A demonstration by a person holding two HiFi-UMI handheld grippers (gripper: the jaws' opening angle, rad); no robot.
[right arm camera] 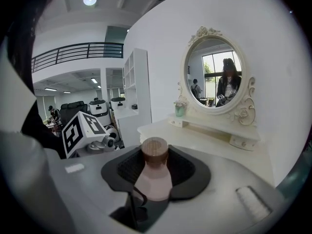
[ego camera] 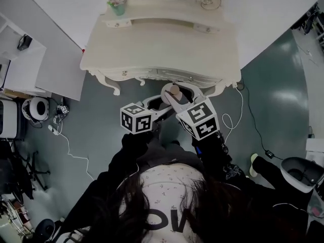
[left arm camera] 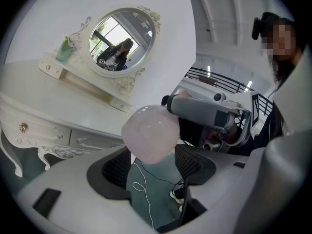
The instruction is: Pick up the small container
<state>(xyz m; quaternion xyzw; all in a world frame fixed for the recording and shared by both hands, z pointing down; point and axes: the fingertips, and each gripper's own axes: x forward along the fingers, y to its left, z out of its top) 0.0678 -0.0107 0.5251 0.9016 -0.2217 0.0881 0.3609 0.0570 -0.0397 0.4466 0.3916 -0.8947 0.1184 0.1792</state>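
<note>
The small container (right arm camera: 154,177) is a pale pink bottle with a brown wooden cap. It stands upright between the black pads of my right gripper (right arm camera: 155,172), which is shut on it. In the head view the small container (ego camera: 174,91) is held in the air just in front of the dresser's front edge. My left gripper (left arm camera: 153,160) is open. The container's rounded pink base (left arm camera: 150,133) sits right at its fingertips, with floor visible through the gap below. Both marker cubes are close together at the person's chest.
A cream dresser (ego camera: 162,49) with an oval mirror (right arm camera: 217,74) stands straight ahead. A small green pot (ego camera: 117,5) sits on its back shelf. White cables (ego camera: 68,146) trail over the green floor. White cabinets (ego camera: 20,59) stand to the left.
</note>
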